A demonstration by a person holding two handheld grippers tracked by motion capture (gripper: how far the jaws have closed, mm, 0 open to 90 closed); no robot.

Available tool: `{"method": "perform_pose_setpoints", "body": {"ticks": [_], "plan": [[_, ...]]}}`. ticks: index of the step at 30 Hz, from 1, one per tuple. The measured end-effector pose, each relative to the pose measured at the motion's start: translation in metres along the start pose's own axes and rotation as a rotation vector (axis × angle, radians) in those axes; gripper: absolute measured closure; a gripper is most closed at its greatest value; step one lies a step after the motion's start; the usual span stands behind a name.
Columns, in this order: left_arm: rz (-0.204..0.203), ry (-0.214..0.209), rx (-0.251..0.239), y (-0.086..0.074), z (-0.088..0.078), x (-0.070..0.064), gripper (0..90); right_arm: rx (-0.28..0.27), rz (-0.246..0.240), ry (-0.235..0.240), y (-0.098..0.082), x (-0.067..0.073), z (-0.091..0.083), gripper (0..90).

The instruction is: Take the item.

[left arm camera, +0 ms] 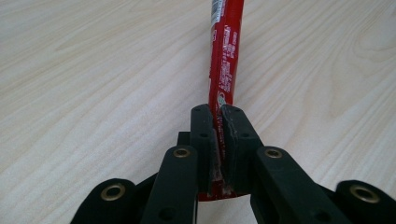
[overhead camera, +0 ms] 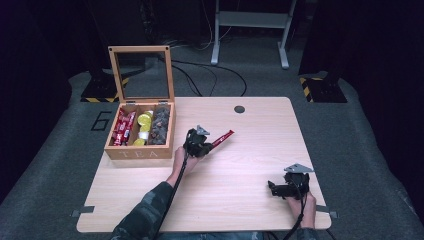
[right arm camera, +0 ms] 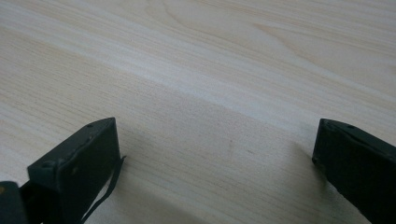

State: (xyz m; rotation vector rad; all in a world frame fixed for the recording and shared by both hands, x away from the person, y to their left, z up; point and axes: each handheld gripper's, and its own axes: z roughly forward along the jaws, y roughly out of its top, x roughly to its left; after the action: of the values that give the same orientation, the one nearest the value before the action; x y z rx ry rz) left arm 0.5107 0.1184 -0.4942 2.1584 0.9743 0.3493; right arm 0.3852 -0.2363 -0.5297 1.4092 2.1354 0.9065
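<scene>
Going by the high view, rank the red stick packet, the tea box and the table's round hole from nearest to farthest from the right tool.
1. Red stick packet, mid-table, clamped in the left tool.
2. Round hole, at the far edge.
3. Tea box, far-left corner.

The right tool sits near-right.

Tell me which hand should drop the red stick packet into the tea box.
Left. The left gripper is already shut on the red stick packet and sits close to the open tea box. The right gripper is open, holds nothing and rests by the table's near right corner.
</scene>
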Motion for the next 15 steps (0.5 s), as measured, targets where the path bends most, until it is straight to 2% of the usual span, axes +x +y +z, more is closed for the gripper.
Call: {"method": "perform_pose_setpoints", "body": {"ticks": [3, 5, 15], "plan": [[-0.018, -0.001, -0.002, 0.0002, 0.0025, -0.0006, 82.7, -0.002, 0.000, 0.000, -0.0001, 0.0000, 0.0001, 0.1], [0.002, 0.000, 0.016, 0.0006, 0.0039, -0.0007, 82.5, -0.004, 0.000, -0.004, -0.0001, 0.0001, 0.0002, 0.1], [0.000, -0.006, 0.025, -0.0009, 0.0092, -0.0029, 78.2, -0.003, 0.001, 0.000, -0.0001, 0.0000, 0.0002, 0.1]]}}
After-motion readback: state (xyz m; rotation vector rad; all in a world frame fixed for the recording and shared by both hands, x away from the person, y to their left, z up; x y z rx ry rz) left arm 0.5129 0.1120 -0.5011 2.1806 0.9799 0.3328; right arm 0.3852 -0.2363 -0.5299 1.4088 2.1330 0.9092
